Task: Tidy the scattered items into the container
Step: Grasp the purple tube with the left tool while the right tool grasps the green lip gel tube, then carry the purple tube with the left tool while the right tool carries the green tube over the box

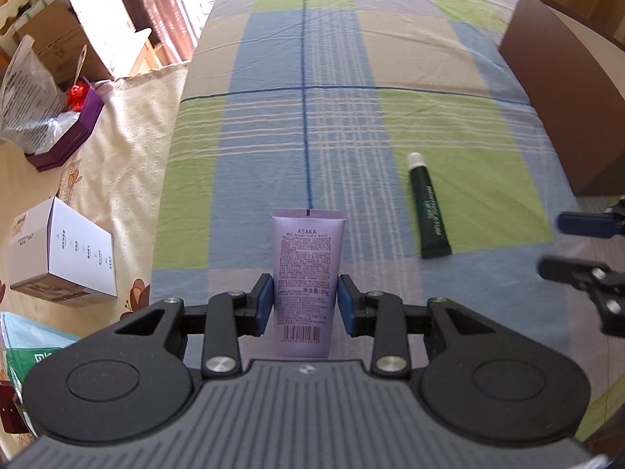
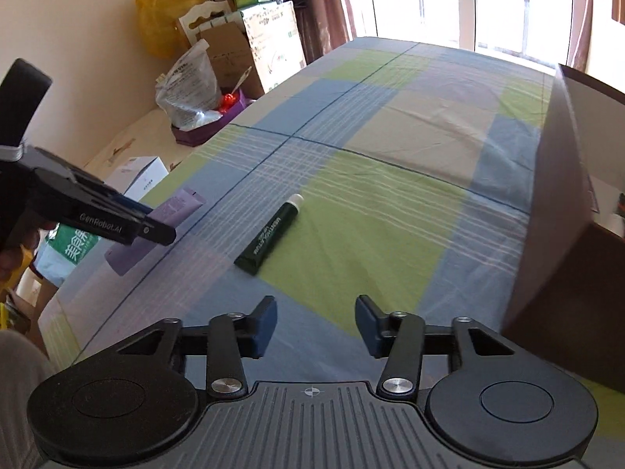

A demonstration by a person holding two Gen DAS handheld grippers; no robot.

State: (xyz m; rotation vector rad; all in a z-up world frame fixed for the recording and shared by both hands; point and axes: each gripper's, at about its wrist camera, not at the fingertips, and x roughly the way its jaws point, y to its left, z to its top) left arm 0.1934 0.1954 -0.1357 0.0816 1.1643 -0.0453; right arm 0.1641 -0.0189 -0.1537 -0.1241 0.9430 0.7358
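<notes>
Checked bedsheet (image 1: 449,125) with two tubes and one brown box (image 1: 566,109).
Left gripper (image 1: 305,300) straddles the purple tube (image 1: 306,269), pads barely apart from it; right gripper (image 2: 316,322) is open, behind the green tube (image 2: 269,234).

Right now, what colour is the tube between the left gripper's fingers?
Pale purple tube, clearest in the left wrist view.

bedsheet (image 1: 449,125): matt woven cloth | lilac tube (image 1: 304,273): smooth plastic | green tube (image 1: 429,215): glossy | box (image 1: 566,117): matt cardboard
</notes>
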